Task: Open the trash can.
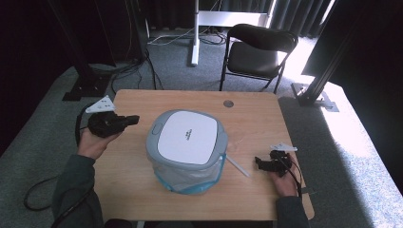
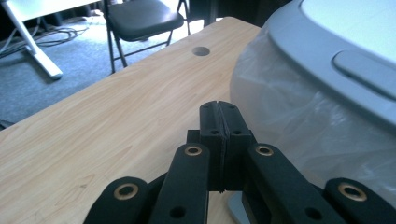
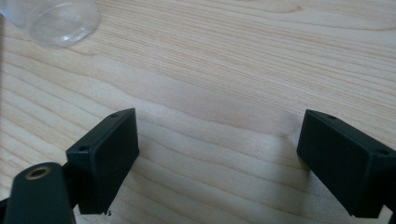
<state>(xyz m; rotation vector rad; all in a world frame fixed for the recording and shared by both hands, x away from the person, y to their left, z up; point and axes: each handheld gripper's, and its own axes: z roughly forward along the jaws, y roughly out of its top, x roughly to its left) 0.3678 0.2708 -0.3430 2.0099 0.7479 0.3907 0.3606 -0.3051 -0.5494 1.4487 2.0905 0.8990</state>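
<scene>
A grey bin with a white lid (image 1: 187,137) and a clear plastic liner stands in the middle of the wooden table (image 1: 252,118). My left gripper (image 1: 133,119) hangs to the left of the bin, pointing at it, jaws pressed together with nothing between them; in the left gripper view the gripper (image 2: 219,112) sits just short of the bin's liner (image 2: 299,126). My right gripper (image 1: 259,163) rests low at the table's right front, jaws spread wide over bare wood (image 3: 219,135). A clear plastic edge (image 3: 60,18) shows at the top left of the right gripper view.
A white strip (image 1: 237,166) lies on the table between the bin and my right hand. A cable hole (image 1: 228,103) sits near the table's far edge. A black chair (image 1: 256,50) and a white stand leg (image 1: 194,33) are on the floor beyond.
</scene>
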